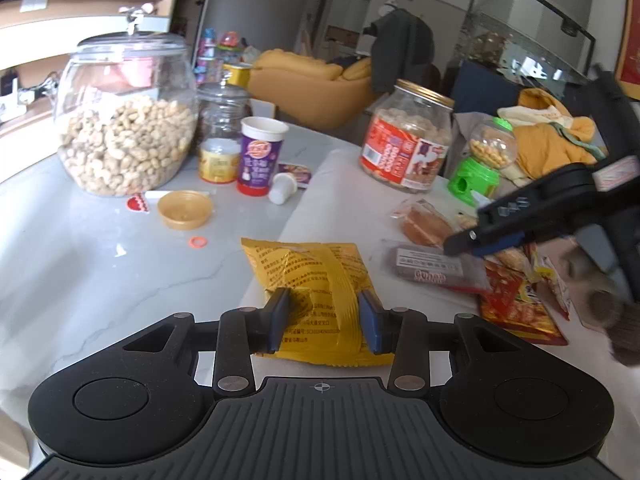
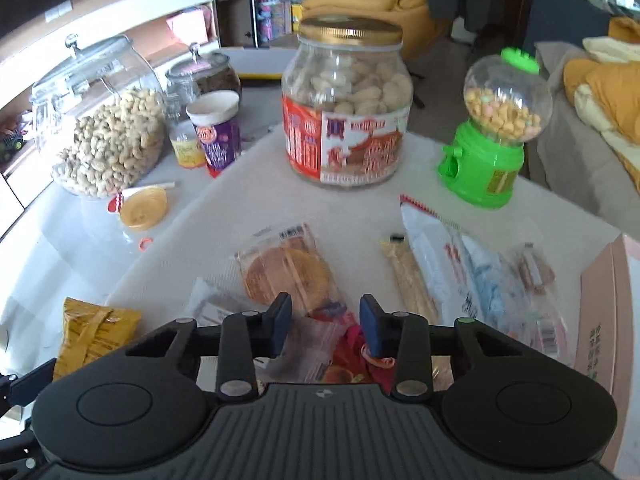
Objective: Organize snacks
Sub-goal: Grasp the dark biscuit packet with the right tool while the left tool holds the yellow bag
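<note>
Closing in on two snacks at once, by the look of it: the left gripper (image 1: 324, 322) straddles the near end of the yellow snack bag (image 1: 310, 280), and the right gripper (image 2: 325, 326) hangs over a red-and-clear wrapper (image 2: 340, 354) in the loose pile. Left pads (image 1: 279, 318) sit on either side of the bag's crumpled middle; the foil bulges between them, yet whether they pinch it or just flank it cannot be told from this angle. Right jaws stand partly apart with the wrapper under them, and pad contact there cannot be told either. Landmark is the gold-lidded peanut jar (image 2: 346, 104): the yellow bag lies in front of it and to its left, at the edge of the white cloth (image 2: 248, 200); the round cake in clear film (image 2: 286, 270) lies straight in front of it; the white-and-blue packet (image 2: 460, 264) and a stick pack (image 2: 408, 276) lie in front and to its right; the green candy dispenser (image 2: 486, 152) stands just right of it. Judgement: sorting has barely started, since most packets lie scattered. The next move probably calls for a firm squeeze on each wrapper, then a clean lift. The yellow bag is puffy, creased foil with printed text, back side up, likely slippery and easy to crush. A pink carton (image 2: 608, 320) far right of the jar may be the destination, unconfirmed.
</note>
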Demonstrator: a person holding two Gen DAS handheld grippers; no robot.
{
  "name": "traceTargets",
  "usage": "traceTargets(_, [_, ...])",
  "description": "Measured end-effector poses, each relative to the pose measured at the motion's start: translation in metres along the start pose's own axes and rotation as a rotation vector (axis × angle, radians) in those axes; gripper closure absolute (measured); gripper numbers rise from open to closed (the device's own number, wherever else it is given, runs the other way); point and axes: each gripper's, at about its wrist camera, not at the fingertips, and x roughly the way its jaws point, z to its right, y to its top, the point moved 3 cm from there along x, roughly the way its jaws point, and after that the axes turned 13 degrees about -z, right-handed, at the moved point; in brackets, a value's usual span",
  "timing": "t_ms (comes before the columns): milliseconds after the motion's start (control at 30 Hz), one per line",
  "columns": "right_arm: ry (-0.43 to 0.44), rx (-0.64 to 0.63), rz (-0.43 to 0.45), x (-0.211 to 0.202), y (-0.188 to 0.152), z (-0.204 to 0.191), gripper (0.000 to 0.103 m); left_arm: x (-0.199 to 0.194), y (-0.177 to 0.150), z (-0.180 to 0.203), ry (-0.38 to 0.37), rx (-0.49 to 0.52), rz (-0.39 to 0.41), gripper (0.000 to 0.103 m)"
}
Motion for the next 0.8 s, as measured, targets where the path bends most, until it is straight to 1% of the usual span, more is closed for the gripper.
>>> traceTargets(33, [0.084,-0.016,-0.036,-0.002,-0.005,-0.005,0.067,0.0,0.0,-0.001,0.0,-0.009,-0.002,0.06])
traceTargets(67, [0.147,-0.035,-0.063,-0.006,-0.01,-0.01,0.067,0.0,-0.001,0.0,-0.001,-0.009,-0.001,0.06])
traceTargets(100, [0.177,-0.05,-0.069,-0.011,-0.013,-0.015,0.067,0.001,-0.001,0.001,0.003,-0.002,-0.001,0.06])
traceTargets(133, [0.178,-0.072,-0.049,-0.018,-0.015,-0.022,0.067,0.001,-0.002,0.003,0.009,0.01,-0.002,0.06])
traceTargets(167, [0.161,-0.099,-0.021,-0.023,-0.016,-0.028,0.066,0.002,-0.002,0.004,0.014,0.02,-0.003,0.06])
traceTargets(233, [0.102,-0.191,0.024,-0.029,-0.018,-0.046,0.062,0.001,-0.003,0.005,0.015,0.03,-0.005,0.06])
traceTargets(267, [0.084,-0.226,0.027,-0.027,-0.018,-0.053,0.054,0.001,-0.003,0.004,0.011,0.027,-0.008,0.06])
traceTargets(300, [0.073,-0.253,0.018,-0.023,-0.019,-0.058,0.048,0.001,-0.003,0.003,0.006,0.022,-0.01,0.06])
traceTargets(333, [0.063,-0.274,0.0,-0.018,-0.019,-0.062,0.047,0.001,-0.003,0.002,0.004,0.019,-0.012,0.06])
traceTargets(400, [0.033,-0.283,-0.036,-0.004,-0.021,-0.067,0.047,0.002,-0.003,0.003,0.009,0.018,-0.02,0.055])
traceTargets(467, [0.024,-0.26,-0.068,0.008,-0.025,-0.063,0.047,0.006,-0.001,0.005,0.023,0.033,-0.028,0.051])
traceTargets(533, [0.025,-0.235,-0.063,0.005,-0.029,-0.058,0.061,0.011,0.001,0.01,0.041,0.06,-0.032,0.046])
traceTargets(567, [0.043,-0.223,-0.071,0.0,-0.03,-0.054,0.068,0.015,0.004,0.013,0.049,0.071,-0.033,0.043])
traceTargets(600, [0.062,-0.211,-0.073,-0.008,-0.034,-0.05,0.084,0.019,0.008,0.015,0.053,0.076,-0.035,0.041])
traceTargets(633, [0.076,-0.205,-0.074,-0.016,-0.038,-0.046,0.089,0.024,0.012,0.017,0.054,0.078,-0.037,0.04])
traceTargets(667, [0.082,-0.2,-0.067,-0.024,-0.044,-0.041,0.092,0.028,0.016,0.018,0.055,0.079,-0.038,0.039])
traceTargets(800, [0.091,-0.18,-0.033,-0.055,-0.07,-0.017,0.092,0.048,0.032,0.019,0.068,0.076,-0.061,0.031])
